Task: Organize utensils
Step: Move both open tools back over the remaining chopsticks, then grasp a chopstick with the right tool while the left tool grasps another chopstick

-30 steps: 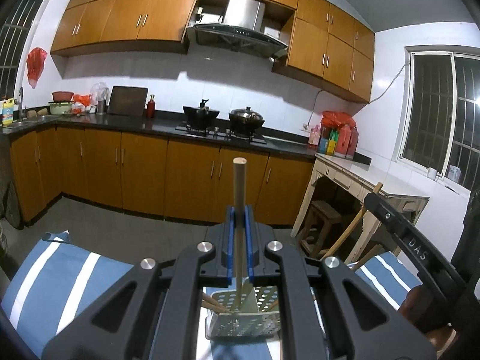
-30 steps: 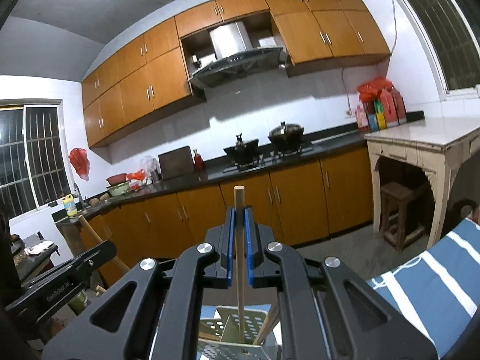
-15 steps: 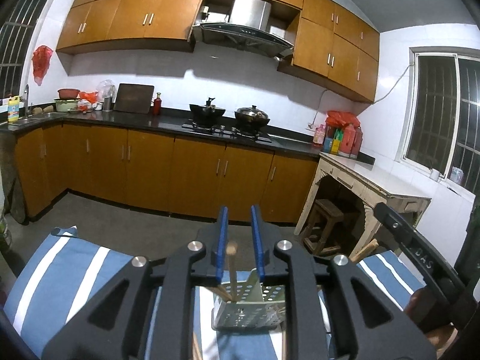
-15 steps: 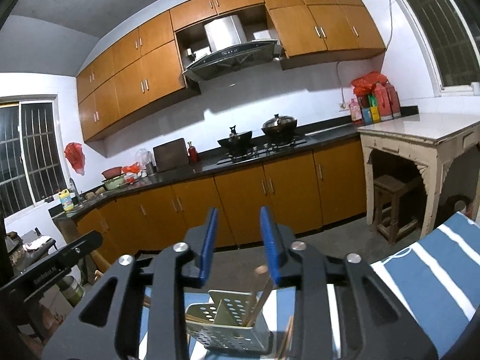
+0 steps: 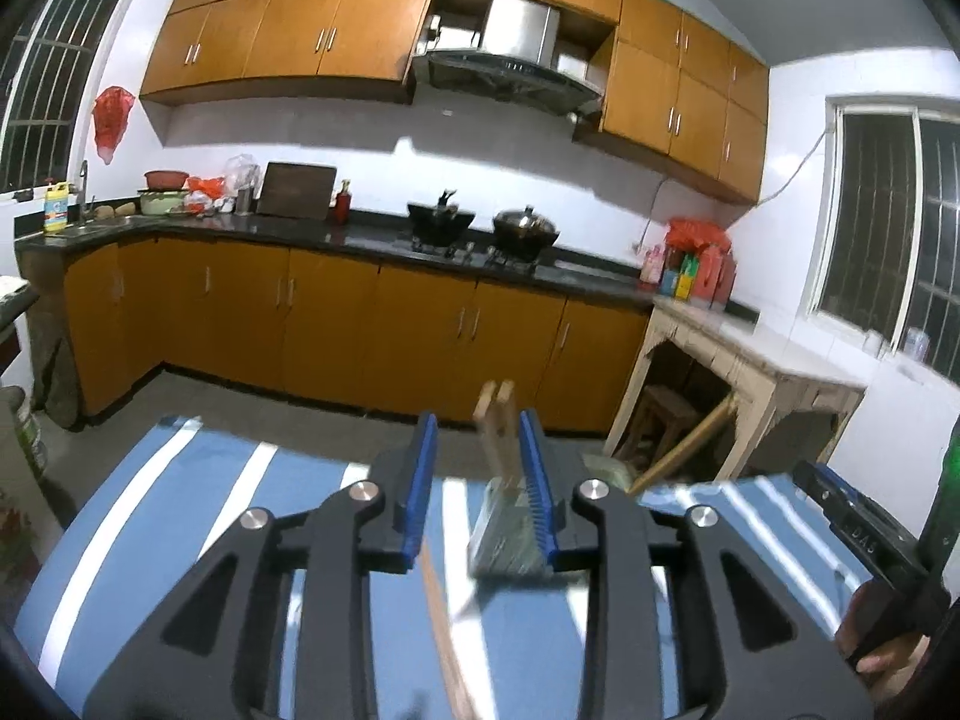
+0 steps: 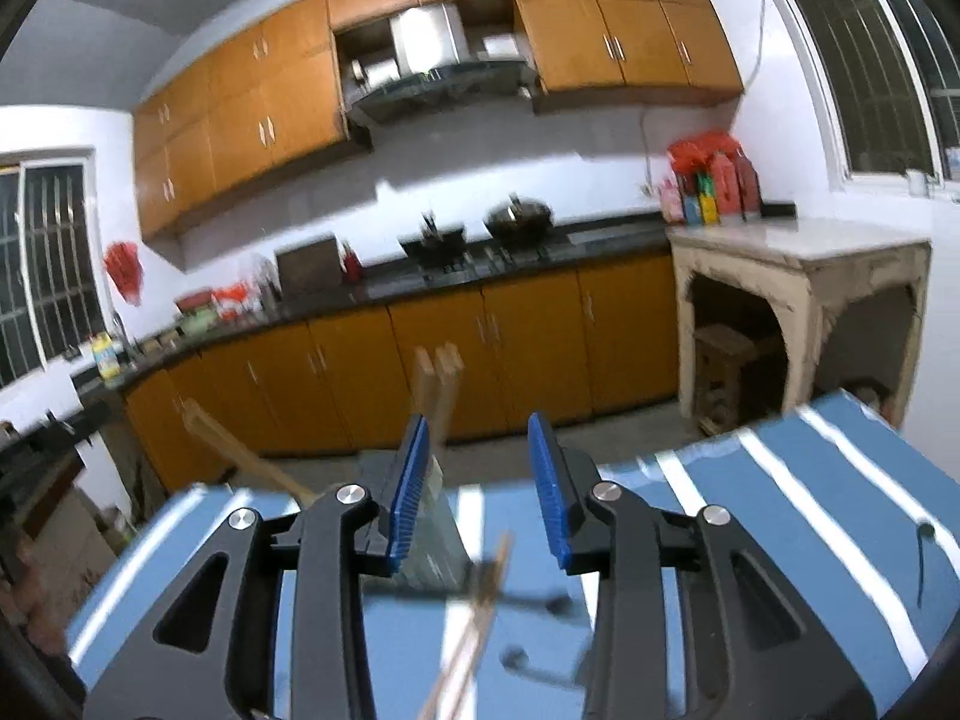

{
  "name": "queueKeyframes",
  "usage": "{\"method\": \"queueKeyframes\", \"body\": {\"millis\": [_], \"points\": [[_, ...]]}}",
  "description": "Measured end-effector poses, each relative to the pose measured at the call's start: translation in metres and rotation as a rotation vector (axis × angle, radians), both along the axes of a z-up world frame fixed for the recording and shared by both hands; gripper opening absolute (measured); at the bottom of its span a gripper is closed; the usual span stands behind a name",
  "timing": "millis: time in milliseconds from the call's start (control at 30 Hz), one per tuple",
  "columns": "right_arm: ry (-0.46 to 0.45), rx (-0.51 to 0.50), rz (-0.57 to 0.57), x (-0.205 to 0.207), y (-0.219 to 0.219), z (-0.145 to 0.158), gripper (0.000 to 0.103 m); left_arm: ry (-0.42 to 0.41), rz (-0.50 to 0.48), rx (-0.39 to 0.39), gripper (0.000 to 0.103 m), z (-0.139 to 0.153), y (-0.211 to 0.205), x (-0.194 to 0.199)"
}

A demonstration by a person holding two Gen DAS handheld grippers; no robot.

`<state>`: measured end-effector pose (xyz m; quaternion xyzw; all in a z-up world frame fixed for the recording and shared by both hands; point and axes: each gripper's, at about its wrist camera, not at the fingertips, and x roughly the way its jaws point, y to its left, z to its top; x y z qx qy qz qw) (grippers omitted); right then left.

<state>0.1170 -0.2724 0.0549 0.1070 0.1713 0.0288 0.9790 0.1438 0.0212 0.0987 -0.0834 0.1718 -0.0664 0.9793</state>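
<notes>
Left wrist view: the left hand-held gripper [image 5: 478,486] has its blue jaws apart and opening, nothing pinched between them. Just past them sits the pale perforated utensil holder [image 5: 501,531] on the blue-and-white striped bench [image 5: 180,516], with a couple of wooden chopsticks [image 5: 498,420] standing up in it, a bit tilted. One loose chopstick [image 5: 447,642] lies on the cloth right under the jaws, pointing toward the camera. The frame is blurry, so I can't count the sticks exactly. Far right you can just see the black arm of the right hand-held gripper [image 5: 852,516].

Right wrist view: the right hand-held gripper [image 6: 477,480] is also parted and opening, empty. The holder [image 6: 435,540] shows behind its left jaw, chopsticks [image 6: 438,384] poking up out of it. Another loose chopstick pair [image 6: 474,606] lies on the cloth below the jaws.

My read: both are between drops and heading for the loose sticks. To do it well I'd come in low, line the jaws across the stick rather than along it, grab near the middle so it doesn't swing, and keep clear of the holder since it looks light and easy to knock over.
</notes>
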Motion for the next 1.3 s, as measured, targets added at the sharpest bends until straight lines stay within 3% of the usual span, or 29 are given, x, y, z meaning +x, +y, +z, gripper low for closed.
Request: {"method": "queueKeyframes", "body": {"millis": [200,333,533,867,933,1300], "points": [[0.24,0.036,0.008,0.009,0.004,-0.084,0.036,0.15,0.043,0.098,0.034,-0.079,0.003,-0.004],[0.372,0.052,0.062,0.014,0.022,-0.129,0.036,0.282,0.06,0.101,0.034,-0.128,0.008,0.003],[0.446,0.019,0.116,0.026,0.046,-0.148,0.032,0.403,0.063,0.074,0.034,-0.17,0.011,0.005],[0.494,-0.069,0.113,0.034,0.061,-0.167,0.018,0.457,0.035,0.058,0.034,-0.183,0.004,0.011],[0.498,-0.071,0.099,0.034,0.058,-0.167,0.009,0.464,0.027,0.058,0.034,-0.185,0.002,0.013],[0.507,-0.004,-0.082,0.039,-0.007,-0.169,0.008,0.498,-0.054,0.085,0.033,-0.194,-0.02,0.02]]}}
